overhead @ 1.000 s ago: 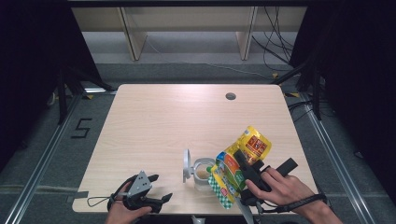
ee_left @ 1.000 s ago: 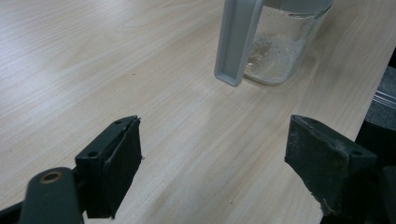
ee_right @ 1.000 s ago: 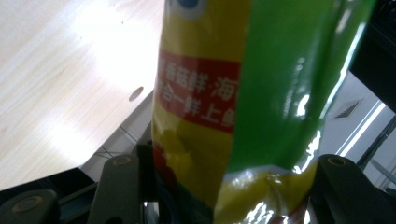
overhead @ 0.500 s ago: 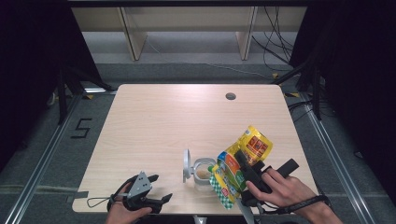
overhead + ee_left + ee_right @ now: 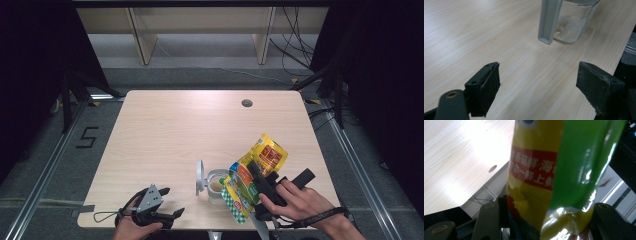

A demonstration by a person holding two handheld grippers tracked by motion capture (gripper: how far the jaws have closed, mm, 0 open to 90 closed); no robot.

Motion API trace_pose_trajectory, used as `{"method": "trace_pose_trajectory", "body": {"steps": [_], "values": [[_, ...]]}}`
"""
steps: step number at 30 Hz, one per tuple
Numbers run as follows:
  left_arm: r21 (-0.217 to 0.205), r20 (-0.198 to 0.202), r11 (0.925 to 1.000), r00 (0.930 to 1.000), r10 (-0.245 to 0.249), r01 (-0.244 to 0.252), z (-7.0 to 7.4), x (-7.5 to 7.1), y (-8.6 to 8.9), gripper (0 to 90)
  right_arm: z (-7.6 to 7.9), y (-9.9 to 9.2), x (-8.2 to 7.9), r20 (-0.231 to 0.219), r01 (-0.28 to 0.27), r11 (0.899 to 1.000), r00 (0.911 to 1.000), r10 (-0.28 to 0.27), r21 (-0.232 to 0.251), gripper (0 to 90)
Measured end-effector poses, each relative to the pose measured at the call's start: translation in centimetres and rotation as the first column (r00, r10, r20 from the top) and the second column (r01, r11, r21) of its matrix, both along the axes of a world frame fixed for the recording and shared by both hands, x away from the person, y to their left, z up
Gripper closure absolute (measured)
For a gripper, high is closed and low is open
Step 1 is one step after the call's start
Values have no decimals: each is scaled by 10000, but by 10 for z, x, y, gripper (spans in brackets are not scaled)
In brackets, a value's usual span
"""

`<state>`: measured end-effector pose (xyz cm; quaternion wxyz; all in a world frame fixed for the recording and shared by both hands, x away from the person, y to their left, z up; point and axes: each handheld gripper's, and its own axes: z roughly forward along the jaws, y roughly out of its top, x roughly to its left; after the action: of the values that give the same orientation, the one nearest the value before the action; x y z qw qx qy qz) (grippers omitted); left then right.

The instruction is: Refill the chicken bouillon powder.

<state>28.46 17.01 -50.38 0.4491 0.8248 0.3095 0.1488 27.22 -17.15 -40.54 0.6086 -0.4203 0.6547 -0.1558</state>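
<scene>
A yellow and green snack bag [image 5: 252,177] [image 5: 554,175] is held tilted over a small clear jar [image 5: 216,185] near the table's front edge. My right gripper [image 5: 260,185] [image 5: 544,220] is shut on the bag, its jaws pressing the bag from both sides. The jar [image 5: 574,25] holds some pale powder or grains, and its grey hinged lid [image 5: 199,177] [image 5: 549,20] stands open on the left. My left gripper [image 5: 167,202] [image 5: 537,87] rests at the front left of the table, open, with nothing between its jaws, aimed at the jar.
The wooden table [image 5: 190,130] has a round cable hole [image 5: 246,103] at the back right. Shelving legs and cables stand on the floor beyond the far edge. A "5" is marked on the floor at left [image 5: 87,136].
</scene>
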Motion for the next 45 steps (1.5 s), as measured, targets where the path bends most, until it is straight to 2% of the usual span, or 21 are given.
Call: {"method": "trace_pose_trajectory", "body": {"steps": [2,5,9,11,15,16,18,35,36,45], "values": [[67,-4,10000,10000,-28,28,0,0,0,184,-1,-2,0,-14,154,9996,9999,-154,245,492],[-125,107,9999,9999,10,-9,0,-1,0,184,0,-3,-1,-16,149,9997,9999,-149,198,494],[-165,78,9998,9999,92,-91,-1,-1,0,184,0,-4,-2,-17,164,9996,9999,-164,249,495],[-136,59,9999,10000,52,-51,0,-1,0,184,1,-2,-2,8,-2,10000,10000,2,16,495],[-159,66,9998,9999,92,-91,-1,-1,-1,184,0,-3,-3,-15,69,9998,10000,-69,193,496],[-158,70,9998,9999,92,-91,-1,-1,-1,184,1,-2,-2,5,-62,10000,10000,62,-10,496],[-143,37,9999,10000,47,-47,0,-1,0,185,1,-3,-3,5,70,9998,10000,-70,192,496],[-214,87,9997,9999,67,-65,0,-1,-1,187,1,-4,-4,-34,76,9996,10000,-75,262,506],[-115,97,9999,9999,40,-39,0,0,0,187,1,-4,-4,-10,52,9997,10000,-52,250,507],[-116,91,9999,9999,52,-50,0,0,0,188,1,-4,-3,-46,-37,9996,10000,38,269,509]]}}
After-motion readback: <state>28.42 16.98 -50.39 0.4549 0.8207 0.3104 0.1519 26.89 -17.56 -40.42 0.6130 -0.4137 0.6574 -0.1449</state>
